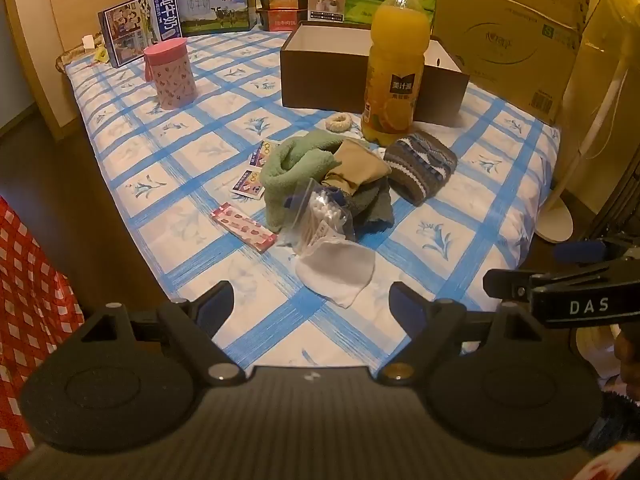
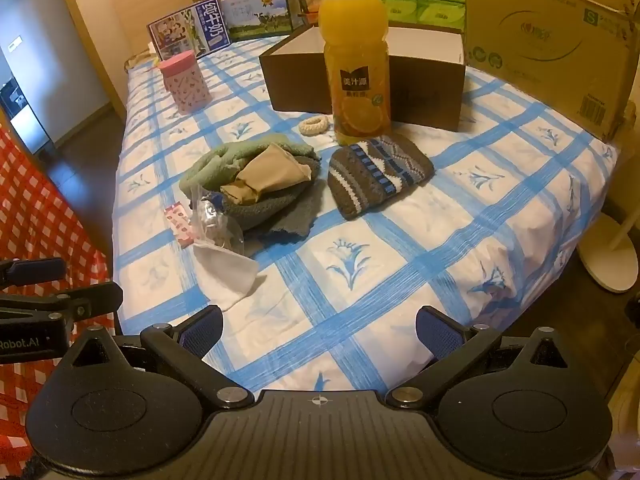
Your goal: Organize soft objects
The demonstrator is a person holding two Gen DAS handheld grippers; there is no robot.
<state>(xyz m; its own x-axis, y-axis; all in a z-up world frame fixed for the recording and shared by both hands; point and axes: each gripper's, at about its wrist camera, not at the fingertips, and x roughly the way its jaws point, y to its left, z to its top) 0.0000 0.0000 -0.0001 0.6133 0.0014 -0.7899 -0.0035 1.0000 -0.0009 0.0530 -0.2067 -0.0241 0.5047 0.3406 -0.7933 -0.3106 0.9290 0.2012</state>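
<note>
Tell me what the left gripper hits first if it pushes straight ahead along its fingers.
Probably the white cloth, lying just ahead between the open left gripper fingers, with the bag of cotton swabs right behind it. Depth is uncertain; it might touch the checked tablecloth first.

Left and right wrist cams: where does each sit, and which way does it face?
Left wrist: on the left gripper, angled down at the towel pile; own open fingers show, right gripper at right edge.
Right wrist: on the right gripper, angled down at the table; open fingers show, left gripper at left edge.
Shared: bottle, brown box, knit piece.
</note>
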